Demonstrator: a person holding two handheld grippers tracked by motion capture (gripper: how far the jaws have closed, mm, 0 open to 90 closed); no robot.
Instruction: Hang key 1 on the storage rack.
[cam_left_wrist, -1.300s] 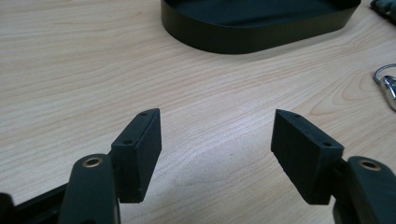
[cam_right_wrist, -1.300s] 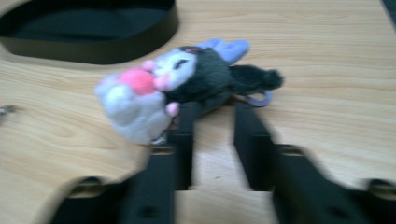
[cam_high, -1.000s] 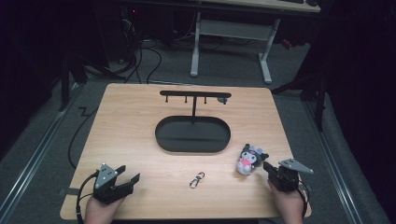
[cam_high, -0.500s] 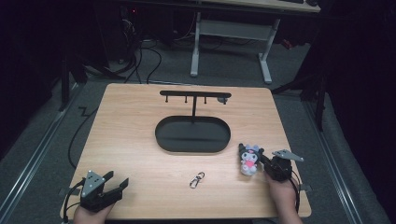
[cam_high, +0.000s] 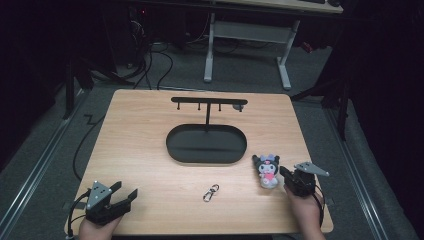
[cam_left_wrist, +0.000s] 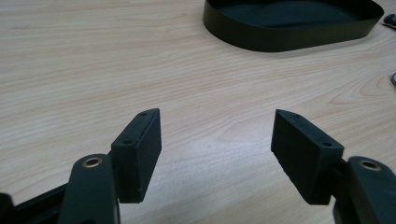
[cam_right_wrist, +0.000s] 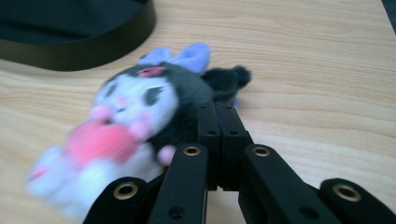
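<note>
Plush toy (cam_right_wrist: 135, 126) touches the pressed-together right claw (cam_right_wrist: 218, 109); left claw (cam_left_wrist: 215, 140) spread over bare table (cam_left_wrist: 70, 70).

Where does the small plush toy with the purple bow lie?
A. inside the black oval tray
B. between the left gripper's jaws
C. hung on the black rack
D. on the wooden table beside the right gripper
D: the plush toy lies on the wooden table, against the shut right gripper.

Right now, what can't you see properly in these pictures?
- Plush toy: blurred in the right gripper view; whether the shut right gripper pinches any of it is hidden behind the jaws.
- Clip: too small in the high view to tell its type.
- Black tray: cut off by the left gripper view's top edge.
</note>
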